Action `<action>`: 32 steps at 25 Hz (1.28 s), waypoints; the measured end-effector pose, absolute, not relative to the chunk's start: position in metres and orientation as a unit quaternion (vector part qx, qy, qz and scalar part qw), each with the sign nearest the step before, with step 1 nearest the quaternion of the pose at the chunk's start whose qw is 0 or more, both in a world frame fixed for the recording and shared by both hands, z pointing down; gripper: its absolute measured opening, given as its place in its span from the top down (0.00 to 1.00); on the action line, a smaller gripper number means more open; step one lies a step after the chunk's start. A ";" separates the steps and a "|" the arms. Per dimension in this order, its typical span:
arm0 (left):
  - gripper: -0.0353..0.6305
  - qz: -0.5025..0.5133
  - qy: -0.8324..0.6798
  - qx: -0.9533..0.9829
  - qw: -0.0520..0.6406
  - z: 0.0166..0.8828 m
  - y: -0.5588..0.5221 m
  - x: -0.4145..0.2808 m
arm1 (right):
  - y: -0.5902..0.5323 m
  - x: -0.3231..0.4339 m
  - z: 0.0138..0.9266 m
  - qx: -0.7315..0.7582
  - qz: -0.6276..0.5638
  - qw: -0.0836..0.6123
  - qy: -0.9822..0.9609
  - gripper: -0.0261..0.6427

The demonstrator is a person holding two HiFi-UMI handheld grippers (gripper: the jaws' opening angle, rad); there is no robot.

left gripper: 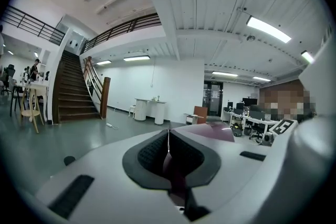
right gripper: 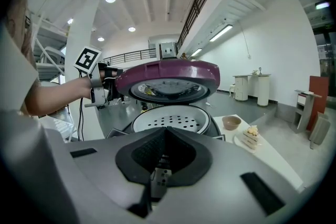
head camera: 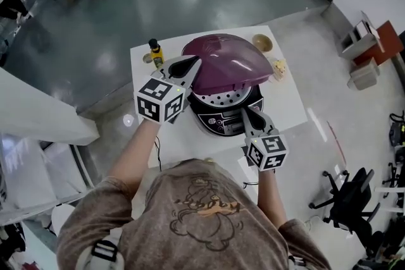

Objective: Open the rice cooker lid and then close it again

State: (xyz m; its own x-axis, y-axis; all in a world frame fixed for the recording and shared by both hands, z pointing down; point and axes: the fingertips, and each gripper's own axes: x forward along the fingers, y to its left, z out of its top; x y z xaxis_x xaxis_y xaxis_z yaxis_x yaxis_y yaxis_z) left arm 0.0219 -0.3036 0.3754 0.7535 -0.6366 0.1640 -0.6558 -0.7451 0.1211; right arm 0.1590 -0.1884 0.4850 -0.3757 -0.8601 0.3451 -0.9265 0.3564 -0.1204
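On the table (head camera: 288, 104), the cooker (head camera: 221, 118) is standing with its lid (head camera: 231, 63) half raised. Your left gripper (head camera: 192, 64) (jaws together) is sitting at the lid's left rim. Your right gripper (head camera: 249, 112) is hovering, jaws together, at the cooker's front.

left hand-held gripper (head camera: 189, 63) closed, higher; right hand-held gripper (head camera: 249, 112) closed

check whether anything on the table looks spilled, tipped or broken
Nothing stands out. The purple domed rice cooker lid is half raised with the left gripper at its edge, which suits the task. The small yellow bottle and brown bowl stand upright, and the cake slice looks intact.
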 end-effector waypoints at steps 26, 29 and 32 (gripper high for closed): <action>0.92 -0.029 -0.277 0.953 0.117 0.295 -0.378 0.002 | -0.188 0.158 0.484 0.541 0.161 0.107 -0.819 0.96; 0.92 -0.041 -0.273 0.953 0.123 0.290 -0.384 -0.004 | -0.188 0.157 0.483 0.540 0.160 0.106 -0.819 0.96; 0.92 -0.060 -0.256 0.955 0.136 0.285 -0.390 -0.010 | -0.188 0.157 0.482 0.540 0.160 0.107 -0.819 0.96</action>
State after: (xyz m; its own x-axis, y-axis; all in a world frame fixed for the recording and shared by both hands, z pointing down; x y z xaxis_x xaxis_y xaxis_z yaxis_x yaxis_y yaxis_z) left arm -0.0097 -0.3898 0.2845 0.8614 -0.5059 -0.0454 -0.4731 -0.8316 0.2910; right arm 0.1570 -0.1880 0.4822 -0.3937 -0.8509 0.3478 -0.9192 0.3656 -0.1461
